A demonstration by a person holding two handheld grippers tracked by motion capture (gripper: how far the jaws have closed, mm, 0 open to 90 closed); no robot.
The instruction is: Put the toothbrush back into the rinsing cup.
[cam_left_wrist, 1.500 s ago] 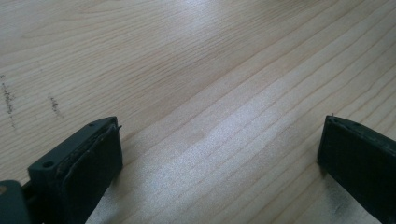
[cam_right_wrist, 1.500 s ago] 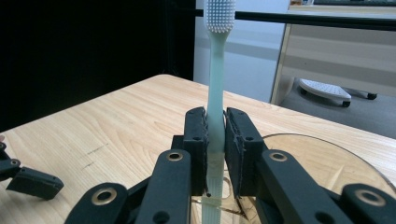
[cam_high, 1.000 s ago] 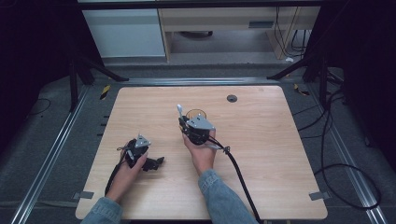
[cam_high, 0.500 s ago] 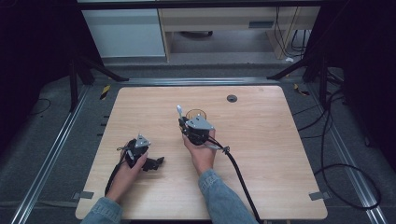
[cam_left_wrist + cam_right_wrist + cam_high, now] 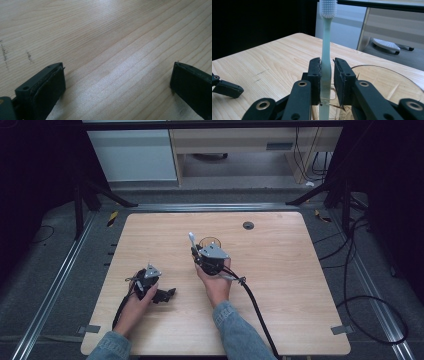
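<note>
Right gripper [image 5: 327, 82] jaws pinched on handle of pale toothbrush [image 5: 326, 47], held upright, bristle head up, just beside rim of clear glass cup [image 5: 387, 82]. Cup stands mid-table, near right hand [image 5: 216, 285]. Left gripper [image 5: 117, 82] jaws wide apart, nothing between, low over bare wooden table [image 5: 105, 32], near front-left.

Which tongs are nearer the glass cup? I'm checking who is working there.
Right. The right tongs hold a toothbrush upright at the glass cup, right beside its rim. The left tongs rest open on the wooden table, well apart from it.
</note>
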